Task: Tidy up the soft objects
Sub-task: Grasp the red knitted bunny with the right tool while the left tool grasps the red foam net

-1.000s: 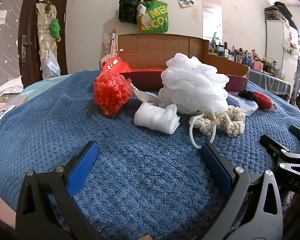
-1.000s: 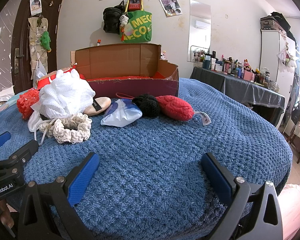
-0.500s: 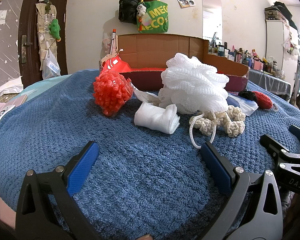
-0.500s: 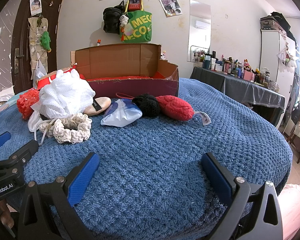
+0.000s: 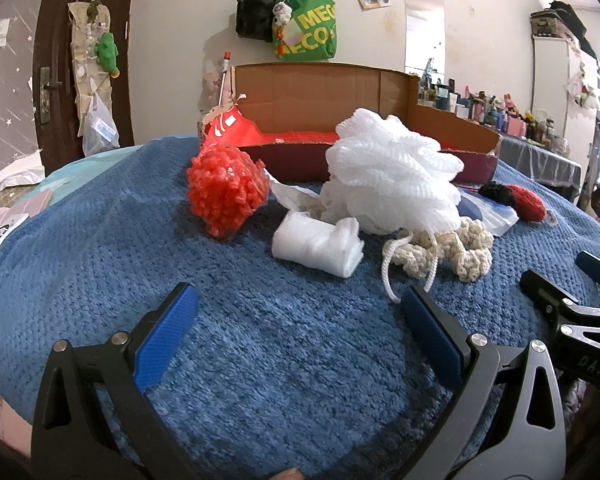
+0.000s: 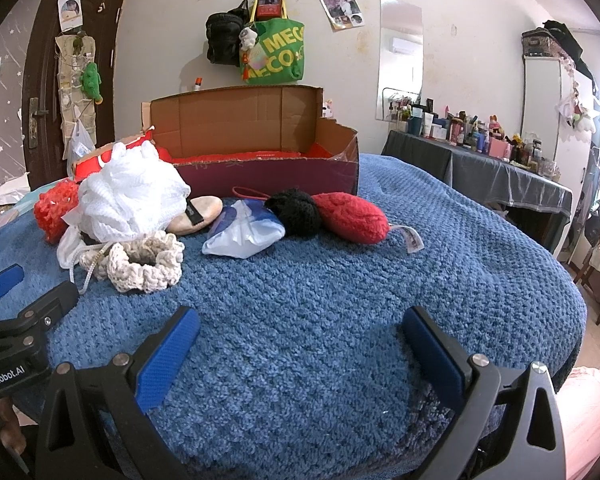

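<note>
Soft objects (image 5: 392, 172) heaped before box (image 6: 260, 168) — hand-held grippers agape, empty.

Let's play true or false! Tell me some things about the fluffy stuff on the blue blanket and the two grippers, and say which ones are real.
1. The white mesh pouf lies on the blue blanket, in front of the cardboard box. True.
2. The left gripper is squeezing the orange bobbly ball. False: it is open and holds nothing; the ball lies farther off on the blanket.
3. The red knitted piece touches the black knitted ball. True.
4. The cream crochet ring is inside the box. False: it lies on the blanket beside the pouf.
5. The right gripper is open. True.
</note>
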Available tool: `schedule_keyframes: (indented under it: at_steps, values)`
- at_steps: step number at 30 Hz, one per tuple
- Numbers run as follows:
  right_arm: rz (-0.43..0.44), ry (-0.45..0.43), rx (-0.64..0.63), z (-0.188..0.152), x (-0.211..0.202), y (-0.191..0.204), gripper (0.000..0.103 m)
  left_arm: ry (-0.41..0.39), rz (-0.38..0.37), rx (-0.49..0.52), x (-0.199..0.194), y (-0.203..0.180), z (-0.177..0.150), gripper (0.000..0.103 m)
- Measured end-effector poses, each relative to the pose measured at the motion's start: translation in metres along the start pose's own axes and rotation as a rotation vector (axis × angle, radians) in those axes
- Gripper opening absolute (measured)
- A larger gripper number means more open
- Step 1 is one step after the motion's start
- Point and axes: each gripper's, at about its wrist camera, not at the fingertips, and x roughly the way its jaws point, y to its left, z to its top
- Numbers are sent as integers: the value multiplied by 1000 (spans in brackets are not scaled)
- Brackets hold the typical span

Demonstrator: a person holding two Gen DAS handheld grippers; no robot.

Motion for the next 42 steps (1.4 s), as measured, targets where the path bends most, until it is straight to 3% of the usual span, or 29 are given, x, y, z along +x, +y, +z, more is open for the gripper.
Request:
schedule_keyframes:
  at_steps: [19,31,35,42]
  values:
    - [18,0,20,43,8,1,103,51,0,-47,9,35,43,103]
    - [6,-8,49,83,22,-14,103,96,21,-5,31,52,76,103]
    - [10,19,61,94,32,-34,103,113,36,11,37,58,84,103]
    - [93,155,85,96,56,-73,103,186,46,18,53,65,88,103]
